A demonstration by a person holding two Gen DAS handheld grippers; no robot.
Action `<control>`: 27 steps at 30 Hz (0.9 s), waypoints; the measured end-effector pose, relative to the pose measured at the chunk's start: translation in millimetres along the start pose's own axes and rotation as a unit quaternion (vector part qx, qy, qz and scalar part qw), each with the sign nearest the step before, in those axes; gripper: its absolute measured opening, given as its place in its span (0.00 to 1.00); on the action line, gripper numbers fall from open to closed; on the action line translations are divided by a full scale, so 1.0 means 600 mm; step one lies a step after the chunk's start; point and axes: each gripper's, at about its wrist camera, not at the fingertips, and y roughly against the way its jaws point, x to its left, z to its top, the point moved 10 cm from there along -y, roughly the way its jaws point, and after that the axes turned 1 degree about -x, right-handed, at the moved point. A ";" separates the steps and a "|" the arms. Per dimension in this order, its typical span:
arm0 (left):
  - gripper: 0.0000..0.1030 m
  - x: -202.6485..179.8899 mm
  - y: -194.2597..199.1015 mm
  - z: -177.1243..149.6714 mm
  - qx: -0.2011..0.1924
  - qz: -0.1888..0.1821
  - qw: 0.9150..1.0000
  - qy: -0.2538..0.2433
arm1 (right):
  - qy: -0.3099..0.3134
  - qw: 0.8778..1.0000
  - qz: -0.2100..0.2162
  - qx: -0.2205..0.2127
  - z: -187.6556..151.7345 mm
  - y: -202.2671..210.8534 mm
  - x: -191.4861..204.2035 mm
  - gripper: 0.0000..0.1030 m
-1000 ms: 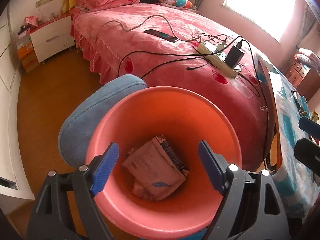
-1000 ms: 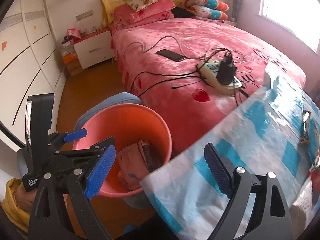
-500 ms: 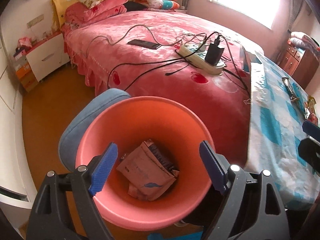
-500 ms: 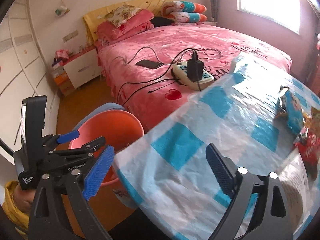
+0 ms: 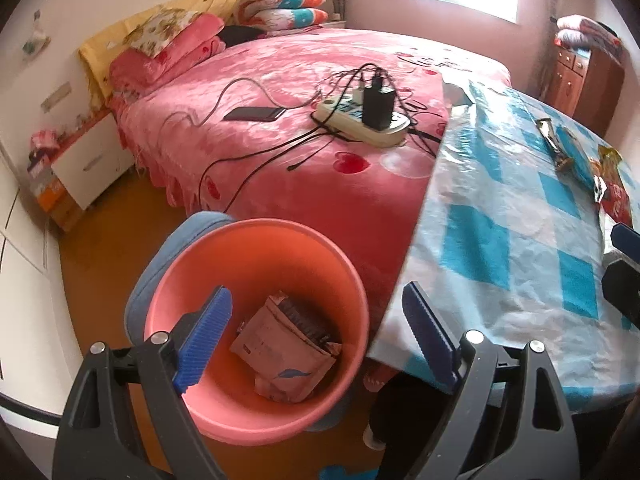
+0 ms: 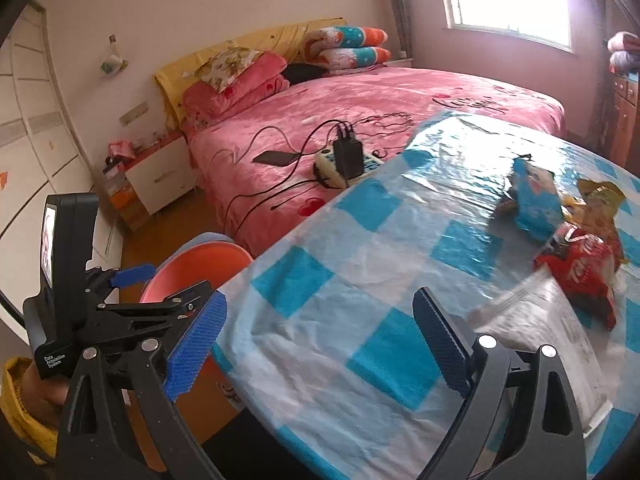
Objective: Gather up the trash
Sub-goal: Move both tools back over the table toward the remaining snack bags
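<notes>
Holding my left claw (image 5: 316,340) spread wide and gripping nothing, above the orange bin (image 5: 256,324), which is sitting on the floor just beside the counter (image 5: 516,248) edge. One crumpled brown wrapper (image 5: 286,356) is lying at the bin's bottom.

My right claw (image 6: 320,348) is likewise gaping, with nothing between its pads, and is hovering over the blue-checked counter cloth.

Trash remaining on the counter, far right side:
- blue snack packet (image 6: 534,202), lying flat;
- red snack bag (image 6: 582,274), touching the blue one's near edge;
- yellow wrapper (image 6: 600,200), partly tucked behind the red bag;
- white plastic pouch (image 6: 548,332), nearest my right claw.

Risks, as I am judging them:
- the pieces are overlapping, so closing on one may be dragging a neighbour off the counter;
- the cloth looks slick and wrinkled, so a low pinch may be catching cloth along with the pouch;
- thin film may be slipping out on the way to the bin;
- the bin is standing partly under the counter overhang, so a release too near the edge may be missing it.
</notes>
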 end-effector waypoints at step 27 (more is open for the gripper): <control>0.85 -0.176 0.051 0.030 -0.020 0.004 0.994 -0.106 | -0.064 0.996 -0.023 -0.065 0.003 0.105 -0.157 0.90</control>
